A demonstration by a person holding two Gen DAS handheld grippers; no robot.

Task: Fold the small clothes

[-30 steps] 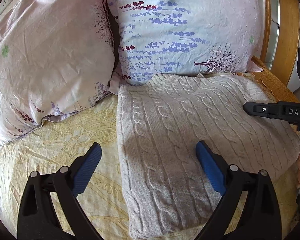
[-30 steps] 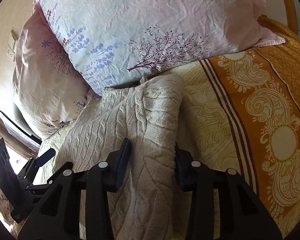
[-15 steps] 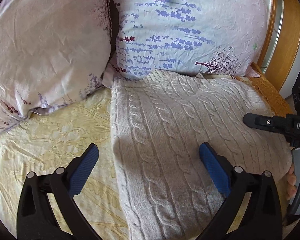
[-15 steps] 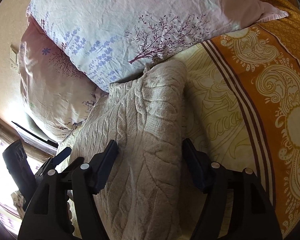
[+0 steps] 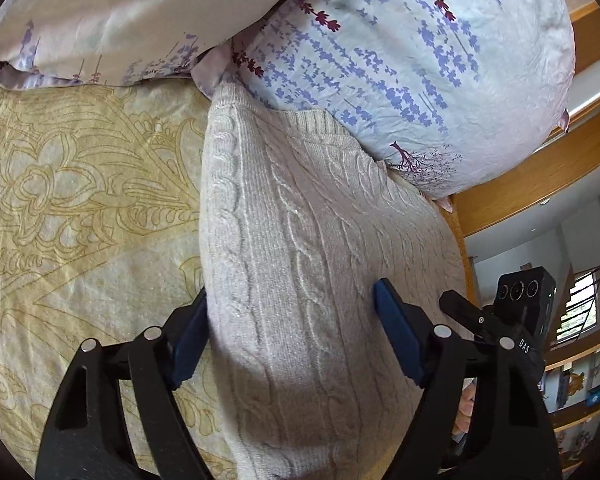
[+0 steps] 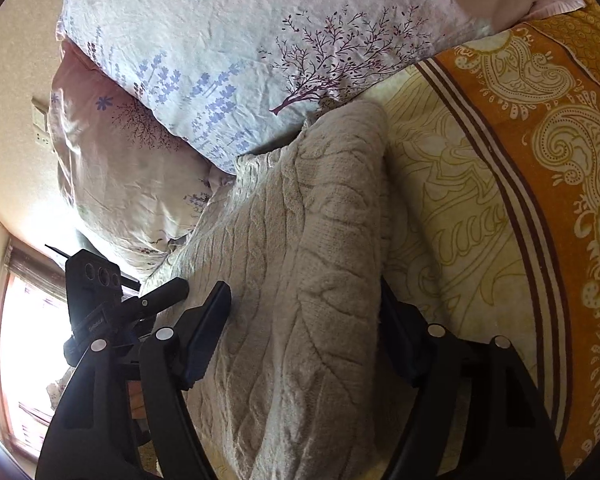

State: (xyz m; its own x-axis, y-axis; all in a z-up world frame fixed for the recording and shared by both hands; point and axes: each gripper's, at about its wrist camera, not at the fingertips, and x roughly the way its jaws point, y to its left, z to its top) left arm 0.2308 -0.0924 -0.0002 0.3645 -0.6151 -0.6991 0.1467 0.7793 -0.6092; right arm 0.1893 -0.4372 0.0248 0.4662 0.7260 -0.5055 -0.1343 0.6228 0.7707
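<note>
A folded beige cable-knit sweater point(image 5: 308, 248) lies on the bed against the pillows; it also shows in the right wrist view point(image 6: 308, 264). My left gripper point(image 5: 296, 332) is open, its blue pads astride the sweater's left edge, one on the bedspread side, one on top of the knit. My right gripper point(image 6: 304, 328) is open, its jaws astride the sweater's thick right folded edge. The right gripper also shows at the right of the left wrist view point(image 5: 496, 320), and the left gripper at the left of the right wrist view point(image 6: 140, 304).
Two floral pillows point(image 5: 400, 52) point(image 6: 228, 52) press against the sweater's far edge. A yellow patterned bedspread point(image 5: 72, 208) lies to the left, with an orange band point(image 6: 540, 128) to the right. A wooden headboard point(image 5: 540, 176) and shelves stand at the right.
The left gripper has moved right and tilted, now straddling the sweater's left edge. The right gripper opened wider around the right folded edge and pushed forward.
</note>
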